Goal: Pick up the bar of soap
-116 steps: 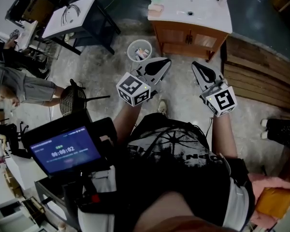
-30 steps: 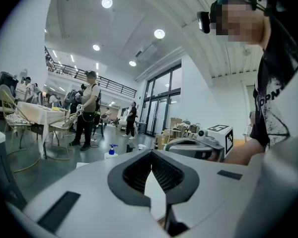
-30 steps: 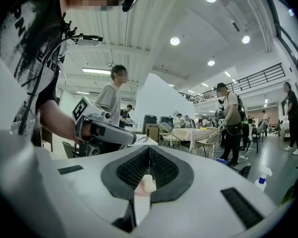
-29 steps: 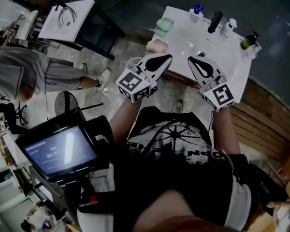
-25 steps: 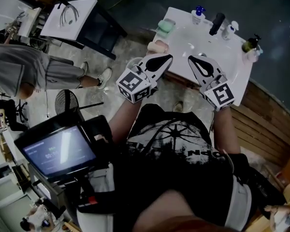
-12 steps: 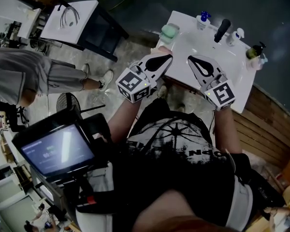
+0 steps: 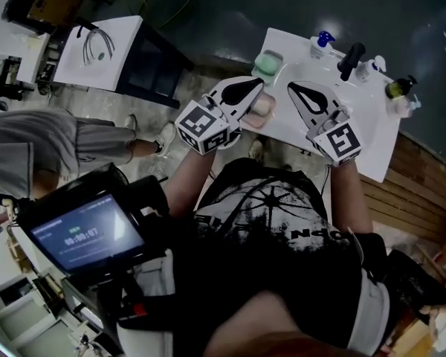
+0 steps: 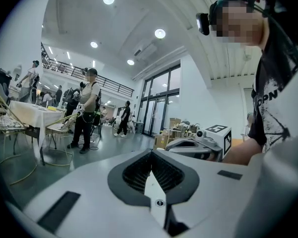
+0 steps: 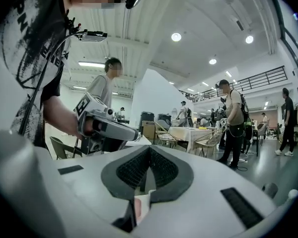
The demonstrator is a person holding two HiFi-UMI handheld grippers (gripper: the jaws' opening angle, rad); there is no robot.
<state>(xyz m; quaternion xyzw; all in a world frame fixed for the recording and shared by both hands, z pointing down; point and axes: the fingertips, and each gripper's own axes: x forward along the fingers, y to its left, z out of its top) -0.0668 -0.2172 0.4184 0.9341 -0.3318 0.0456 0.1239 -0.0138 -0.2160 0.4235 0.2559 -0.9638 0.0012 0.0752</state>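
Note:
In the head view a white sink counter (image 7: 372,136) stands ahead of me. On its left end lie a green bar of soap (image 7: 267,65) and a pink bar of soap (image 7: 261,107); my left gripper partly hides the pink one. The left gripper (image 7: 259,85) hovers over the counter's left part between the two bars, jaws shut and empty. My right gripper (image 7: 291,87) hangs over the basin, also shut and empty. Both gripper views look level across the hall: the left gripper (image 8: 150,154) and right gripper (image 9: 149,148) show closed jaws, and no soap appears in them.
A black faucet (image 7: 351,59) and small bottles (image 7: 398,88) stand along the counter's back. A white side table (image 7: 97,43) is at the upper left, a person in grey (image 7: 37,151) at the left, a screen (image 7: 85,233) at the lower left, wooden planks (image 7: 424,192) at the right.
The counter has drawn closer and lower in the head view. Both shut grippers, earlier short of its front edge, now hang over its top near the soaps. The person in grey has slid left.

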